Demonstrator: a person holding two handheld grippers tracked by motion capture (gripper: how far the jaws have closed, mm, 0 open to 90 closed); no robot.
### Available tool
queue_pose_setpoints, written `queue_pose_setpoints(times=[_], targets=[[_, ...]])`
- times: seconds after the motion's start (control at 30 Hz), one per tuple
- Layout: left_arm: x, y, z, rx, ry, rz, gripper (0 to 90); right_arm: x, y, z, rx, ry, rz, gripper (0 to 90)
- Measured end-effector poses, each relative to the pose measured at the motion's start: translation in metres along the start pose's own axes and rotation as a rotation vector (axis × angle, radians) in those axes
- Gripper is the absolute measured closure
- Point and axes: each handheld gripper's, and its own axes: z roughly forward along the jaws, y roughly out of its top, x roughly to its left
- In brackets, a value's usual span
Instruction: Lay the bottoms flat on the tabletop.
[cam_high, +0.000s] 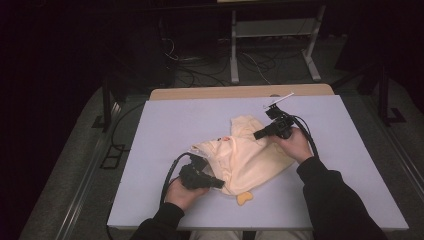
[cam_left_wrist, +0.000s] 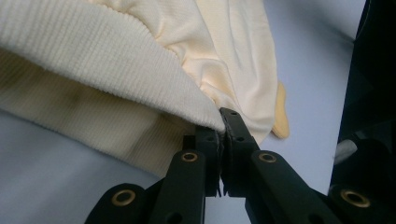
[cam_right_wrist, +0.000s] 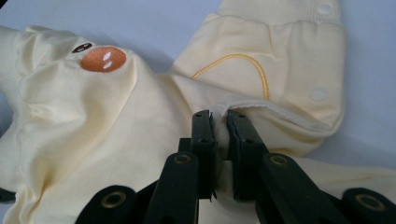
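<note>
A pale yellow baby garment (cam_high: 247, 152) lies crumpled in the middle of the table. It has an orange embroidered patch (cam_right_wrist: 102, 59), white snaps and ribbed cuffs. My left gripper (cam_high: 218, 183) is at its near left side, shut on the ribbed hem (cam_left_wrist: 140, 79), and the jaws pinch the hem's edge in the left gripper view (cam_left_wrist: 223, 122). My right gripper (cam_high: 259, 134) is at the garment's far right side. Its jaws are shut on a fold of the yellow fabric (cam_right_wrist: 222, 122) next to a snap-lined edge.
The table top (cam_high: 165, 125) is pale lilac with a wooden strip (cam_high: 240, 92) along its far edge. A small orange piece of the garment (cam_high: 244, 198) pokes out near the front. A metal stand (cam_high: 272, 30) and cables stand on the floor beyond the table.
</note>
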Motion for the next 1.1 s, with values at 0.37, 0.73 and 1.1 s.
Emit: queue_pose_setpoints(times=[0.37,0.73,1.1], targets=[[0.004,0.005,-0.012,-0.035,0.007,-0.012,85.7,-0.005,-0.004,-0.014,-0.002,-0.035,-0.008,80.7],[0.008,0.016,-0.018,-0.05,0.025,-0.007,85.7,-0.015,-0.014,-0.032,-0.001,-0.115,-0.008,80.9],[0.013,0.023,-0.025,-0.044,0.073,0.004,85.8,-0.014,-0.042,-0.04,0.033,-0.097,0.034,81.4]])
